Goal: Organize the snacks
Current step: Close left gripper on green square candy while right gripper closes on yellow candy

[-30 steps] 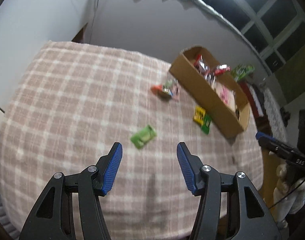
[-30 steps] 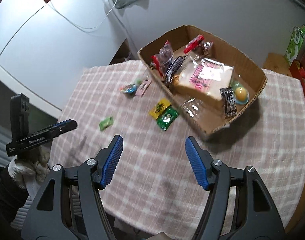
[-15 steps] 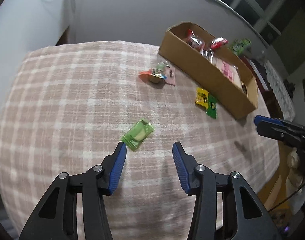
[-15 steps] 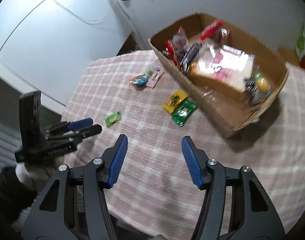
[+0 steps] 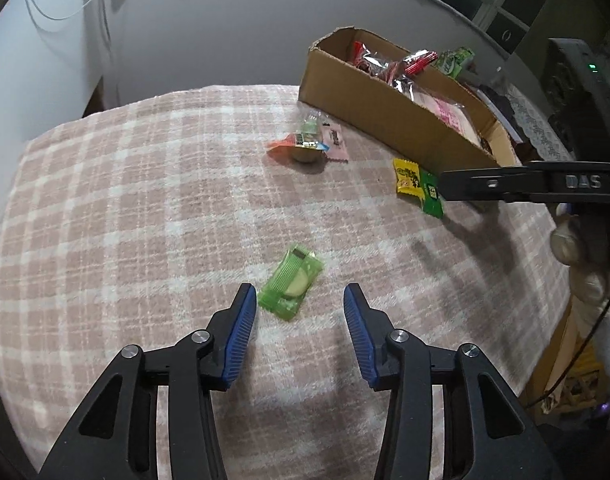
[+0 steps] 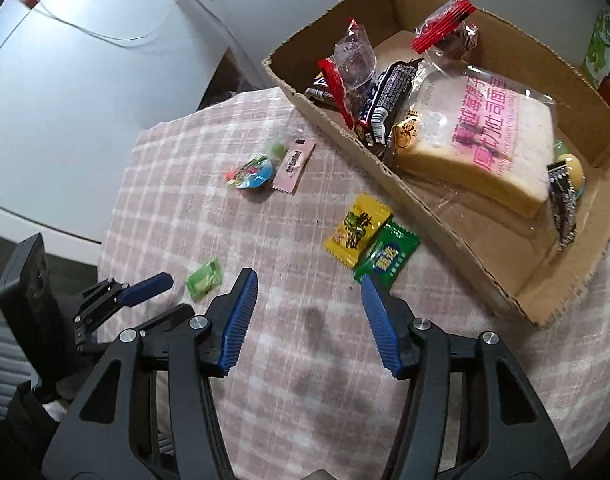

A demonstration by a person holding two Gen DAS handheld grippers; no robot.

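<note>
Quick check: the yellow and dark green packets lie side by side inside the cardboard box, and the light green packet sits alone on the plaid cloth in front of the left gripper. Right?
Not quite. The yellow packet and dark green packet lie side by side on the plaid cloth, just outside the cardboard box, as the right wrist view shows. The rest holds: the light green packet sits alone in front of the left gripper.

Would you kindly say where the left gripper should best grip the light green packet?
Across its two long edges, at mid-length, coming from above. The light green packet lies flat and slanted on the checked cloth, so the closing left gripper, nothing between its pads yet, should probably roll to match.
</note>
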